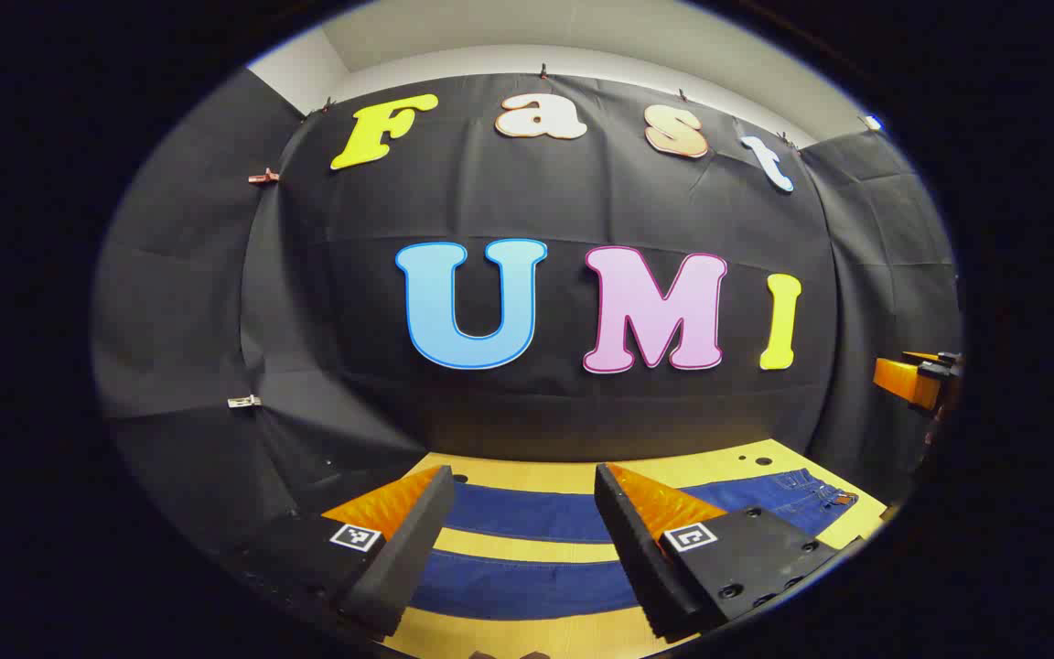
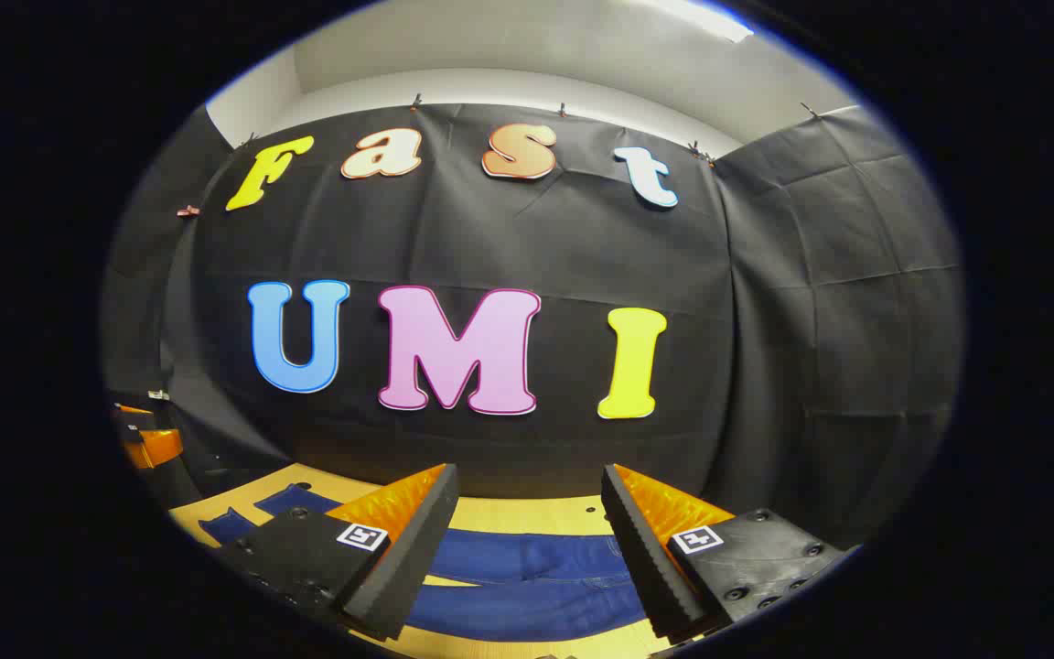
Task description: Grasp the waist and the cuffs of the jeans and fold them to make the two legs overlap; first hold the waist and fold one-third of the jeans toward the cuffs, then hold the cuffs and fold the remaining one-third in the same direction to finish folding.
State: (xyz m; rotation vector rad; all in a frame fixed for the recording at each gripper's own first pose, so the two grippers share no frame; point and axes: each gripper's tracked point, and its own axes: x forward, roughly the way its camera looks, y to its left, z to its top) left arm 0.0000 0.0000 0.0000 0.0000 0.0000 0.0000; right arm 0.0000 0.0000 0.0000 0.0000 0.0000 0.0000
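Blue jeans (image 1: 527,513) lie flat on a wooden table (image 1: 527,547), the two legs side by side with a strip of table between them. The waist (image 1: 811,494) lies toward the right in the left gripper view. My left gripper (image 1: 522,540) hangs open above the legs, holding nothing. In the right gripper view the jeans (image 2: 527,577) spread below my right gripper (image 2: 527,549), which is open and empty above the upper part of the jeans. The cuffs (image 2: 252,513) reach off to the left there.
The right gripper (image 1: 916,380) appears as an orange and black shape at the right edge of the left gripper view. The left gripper (image 2: 147,439) is at the left edge of the right gripper view. Black cloth walls close the table's far side.
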